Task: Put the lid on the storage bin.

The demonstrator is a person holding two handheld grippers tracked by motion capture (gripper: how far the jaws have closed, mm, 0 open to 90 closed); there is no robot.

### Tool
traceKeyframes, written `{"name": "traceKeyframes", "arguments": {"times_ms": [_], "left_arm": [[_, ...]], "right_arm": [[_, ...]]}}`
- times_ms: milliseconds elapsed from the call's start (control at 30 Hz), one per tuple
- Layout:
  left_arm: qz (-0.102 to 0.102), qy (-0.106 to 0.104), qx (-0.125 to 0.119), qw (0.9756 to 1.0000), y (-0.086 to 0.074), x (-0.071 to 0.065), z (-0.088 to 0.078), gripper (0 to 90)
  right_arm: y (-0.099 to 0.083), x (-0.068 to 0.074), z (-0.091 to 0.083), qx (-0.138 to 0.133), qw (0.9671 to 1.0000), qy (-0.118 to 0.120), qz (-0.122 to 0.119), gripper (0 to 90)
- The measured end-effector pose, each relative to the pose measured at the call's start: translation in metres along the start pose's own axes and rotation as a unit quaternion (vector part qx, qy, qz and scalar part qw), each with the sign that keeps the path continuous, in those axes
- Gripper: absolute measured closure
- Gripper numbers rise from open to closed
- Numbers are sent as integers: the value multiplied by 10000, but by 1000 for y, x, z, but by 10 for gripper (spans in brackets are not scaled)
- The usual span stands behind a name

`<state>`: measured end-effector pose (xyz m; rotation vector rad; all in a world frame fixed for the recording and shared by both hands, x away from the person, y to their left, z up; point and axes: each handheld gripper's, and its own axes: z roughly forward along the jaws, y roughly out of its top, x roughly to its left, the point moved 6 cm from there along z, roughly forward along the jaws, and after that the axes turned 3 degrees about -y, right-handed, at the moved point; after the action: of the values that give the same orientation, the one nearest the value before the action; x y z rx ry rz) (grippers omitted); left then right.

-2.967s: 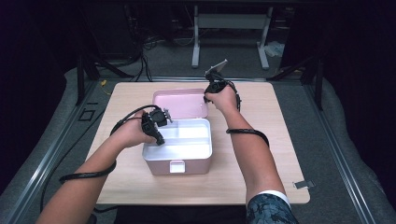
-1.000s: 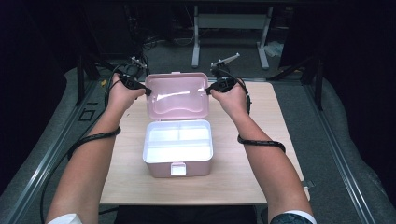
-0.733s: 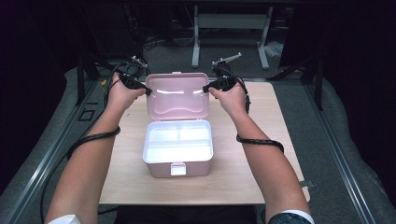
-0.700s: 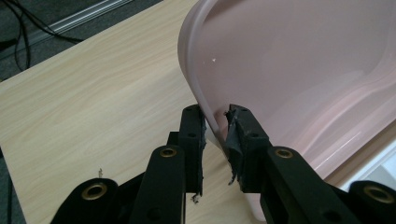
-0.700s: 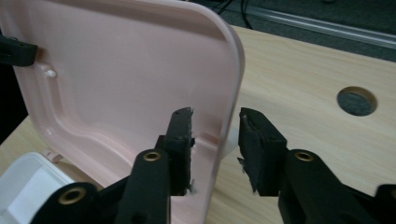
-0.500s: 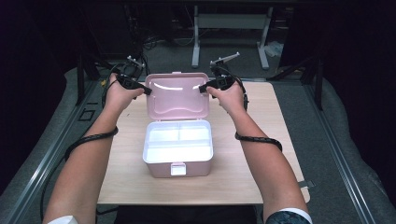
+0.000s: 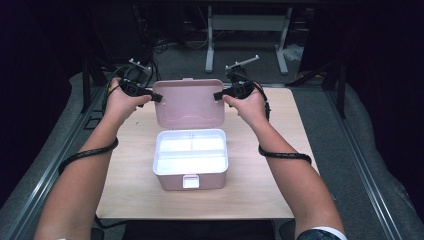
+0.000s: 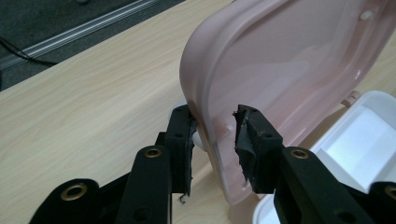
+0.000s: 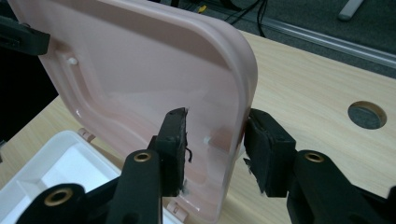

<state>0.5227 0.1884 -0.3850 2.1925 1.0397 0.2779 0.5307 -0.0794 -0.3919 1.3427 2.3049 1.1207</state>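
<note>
A pink box [image 7: 170, 181] with a white divided inside sits mid-table, its hinged pink lid [image 7: 189, 102] raised and tilted behind it. My left gripper [image 7: 156, 96] pinches the lid's left edge, one jaw outside the shell and one inside. In the left gripper view the left gripper [image 8: 214, 123] holds the rim of the lid [image 8: 289, 60] between its pads, with the box [image 8: 369, 126] at the lower right. My right gripper [image 7: 218, 95] pinches the right edge. The right gripper view shows the right gripper [image 9: 215, 128] on the lid [image 9: 140, 70].
The wooden table [image 7: 280, 150] has bare surface on both sides of the box and a round cable hole [image 9: 367, 115] near the right gripper. A white latch [image 7: 189, 181] sits on the box's front. A metal stand [image 7: 245, 22] and cables lie on the floor beyond.
The left gripper left the box and took the lid's left edge. Both grippers have swung the lid up from lying flat behind the box to nearly upright.
</note>
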Motion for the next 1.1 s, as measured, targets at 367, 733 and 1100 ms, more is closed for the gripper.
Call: {"name": "traceKeyframes", "arguments": {"times_ms": [367,733,1100], "left_arm": [[405,-173,-92,9990,-16,-29,-29,605],[852,-303,-205,9957,-46,-64,-47,582],[1133,-194,-17,9934,-76,-84,-45,495]], "right_arm": [[-17,22,-32,-208,9990,-60,-390,594],[-48,45,-60,-157,9967,172,-772,567],[-85,57,-65,-8,9935,90,-1135,511]]}}
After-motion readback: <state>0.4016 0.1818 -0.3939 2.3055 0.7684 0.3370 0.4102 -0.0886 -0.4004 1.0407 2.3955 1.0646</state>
